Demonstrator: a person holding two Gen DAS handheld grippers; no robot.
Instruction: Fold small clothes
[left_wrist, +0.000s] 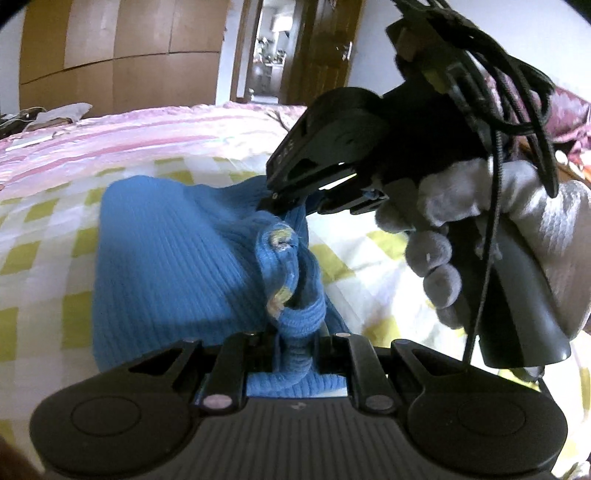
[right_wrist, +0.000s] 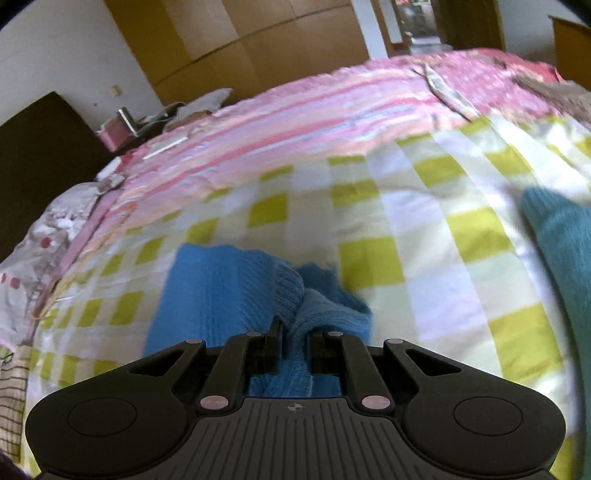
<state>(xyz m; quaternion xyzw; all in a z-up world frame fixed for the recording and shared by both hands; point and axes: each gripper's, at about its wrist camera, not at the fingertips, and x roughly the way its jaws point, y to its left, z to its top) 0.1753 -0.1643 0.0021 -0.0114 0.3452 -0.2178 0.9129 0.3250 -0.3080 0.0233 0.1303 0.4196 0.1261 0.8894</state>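
Observation:
A small blue ribbed knit garment (left_wrist: 162, 266) lies on a yellow-and-white checked bedsheet (left_wrist: 40, 236), its right edge lifted and bunched. My left gripper (left_wrist: 293, 341) is shut on a fold of that edge near the bottom of the left wrist view. The right gripper (left_wrist: 275, 201), held by a gloved hand (left_wrist: 480, 236), pinches the same edge farther along. In the right wrist view my right gripper (right_wrist: 295, 338) is shut on the blue garment (right_wrist: 218, 291), which spreads to the left over the checked sheet (right_wrist: 424, 236).
A pink striped blanket (right_wrist: 295, 107) covers the far half of the bed. A teal knit garment (right_wrist: 561, 258) lies at the right edge of the right wrist view. Wooden wardrobes (left_wrist: 122, 51) and an open doorway (left_wrist: 267, 48) stand beyond the bed.

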